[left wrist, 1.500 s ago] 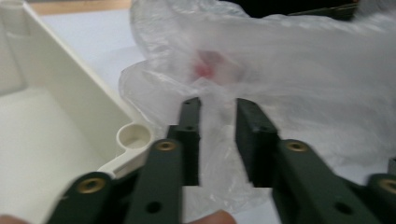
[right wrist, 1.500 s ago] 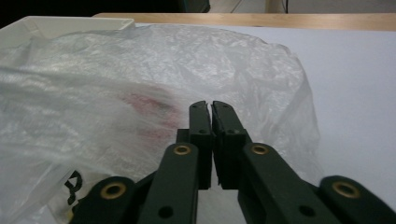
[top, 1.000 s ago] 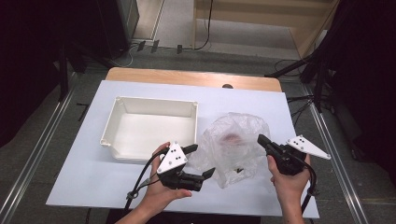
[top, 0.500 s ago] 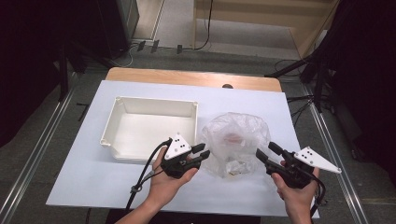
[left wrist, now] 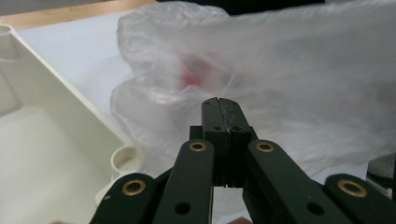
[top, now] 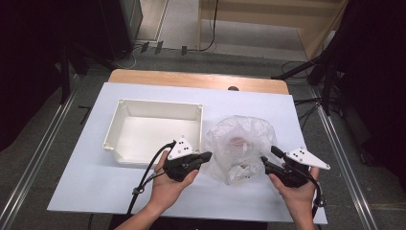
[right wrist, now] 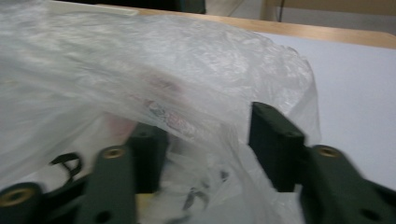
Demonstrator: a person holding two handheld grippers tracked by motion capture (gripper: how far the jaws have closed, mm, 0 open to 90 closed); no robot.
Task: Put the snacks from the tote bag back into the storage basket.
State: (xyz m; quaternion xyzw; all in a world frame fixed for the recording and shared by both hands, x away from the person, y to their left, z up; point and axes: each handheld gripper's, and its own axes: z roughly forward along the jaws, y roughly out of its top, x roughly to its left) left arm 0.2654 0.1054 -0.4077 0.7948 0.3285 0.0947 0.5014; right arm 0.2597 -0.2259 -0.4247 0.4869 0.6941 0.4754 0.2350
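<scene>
Since the earlier frame both tongs have drawn apart to either flank of the plastic bag (top: 241, 148), which lies on the tabletop (top: 72, 187) just right of the white tray (top: 152, 125). Left tongs (left wrist: 222, 106) are pressed closed, empty; right tongs (right wrist: 205, 135) gape around bag film, probably poised to pinch it.

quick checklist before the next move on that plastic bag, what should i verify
1. Left gripper holding film: jaws are shut at the edge of the plastic bag, but film between them is not visible: cannot tell.
2. Right gripper ready to grasp: jaws open with bag film draped between them: ok.
3. Bag resting on the table, not lifted: ok.
4. White tray empty, beside the bag: ok.
5. Bag contents identified: a reddish item and small pieces show through, blurred: cannot tell.
</scene>
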